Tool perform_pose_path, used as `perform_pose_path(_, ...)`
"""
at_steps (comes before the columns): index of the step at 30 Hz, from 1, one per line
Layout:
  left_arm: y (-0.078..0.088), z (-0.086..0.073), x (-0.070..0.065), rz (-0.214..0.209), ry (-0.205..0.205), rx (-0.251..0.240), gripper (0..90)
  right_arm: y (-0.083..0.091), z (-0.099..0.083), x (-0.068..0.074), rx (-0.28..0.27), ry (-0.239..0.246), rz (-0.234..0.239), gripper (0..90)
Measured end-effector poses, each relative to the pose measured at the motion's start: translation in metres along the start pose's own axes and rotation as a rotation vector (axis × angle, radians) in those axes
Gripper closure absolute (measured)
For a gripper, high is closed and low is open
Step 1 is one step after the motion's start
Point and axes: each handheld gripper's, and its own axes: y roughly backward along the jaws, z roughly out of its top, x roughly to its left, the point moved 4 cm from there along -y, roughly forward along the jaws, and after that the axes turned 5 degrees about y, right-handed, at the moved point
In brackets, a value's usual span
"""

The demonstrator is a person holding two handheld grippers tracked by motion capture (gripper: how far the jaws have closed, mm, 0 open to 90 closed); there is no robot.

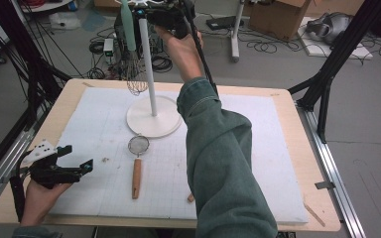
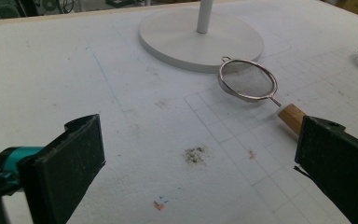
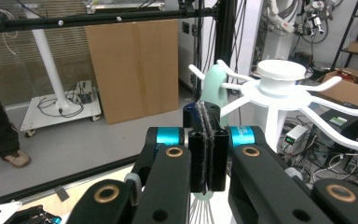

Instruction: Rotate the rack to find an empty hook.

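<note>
Right gripper (image 3: 207, 154), fingers together on the whisk (image 1: 130, 37) handle, held it just left of the stand (image 1: 149, 59); left gripper (image 1: 79, 158) fingers apart.

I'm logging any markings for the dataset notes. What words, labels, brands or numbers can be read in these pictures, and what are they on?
No text can be read in any view.
Strainer: wooden handle and mesh carry no marking.
White rack: base and post are plain.
White mat: only faint pencil grid lines and small stains, no figures.
Cardboard sheet: blank.
Small label on equipment behind the rack's arms: too small and blurred to read.
</note>
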Motion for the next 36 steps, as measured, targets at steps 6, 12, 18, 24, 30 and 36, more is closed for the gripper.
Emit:
perform_pose_path(6, -0.001, 0.0, 0.0, -0.003, -0.001, 0.001, 1.7, 0.002, -0.001, 0.002, -0.004, -0.004, 0.01, 89.8)
perform_pose_path(12, 0.0, 0.0, 0.0, -0.003, -0.002, -0.001, 1.7, 0.009, -0.003, 0.003, -0.012, -0.006, 0.03, 88.2)
perform_pose_path(18, 0.0, -0.001, 0.002, -0.002, 0.002, 0.0, 1.7, 0.018, -0.009, 0.004, -0.007, -0.005, 0.057, 81.6)
perform_pose_path(24, 0.0, 0.0, 0.0, -0.01, -0.002, 0.003, 1.7, 0.03, -0.017, 0.003, -0.005, -0.024, 0.093, 73.2)
perform_pose_path(30, -0.003, 0.0, -0.003, -0.016, -0.006, 0.01, 1.7, 0.042, -0.025, 0.006, 0.004, -0.022, 0.118, 62.7)
perform_pose_path(36, -0.004, 0.0, -0.005, -0.026, -0.01, 0.012, 1.7, 0.051, -0.036, 0.008, 0.018, -0.034, 0.132, 54.3)
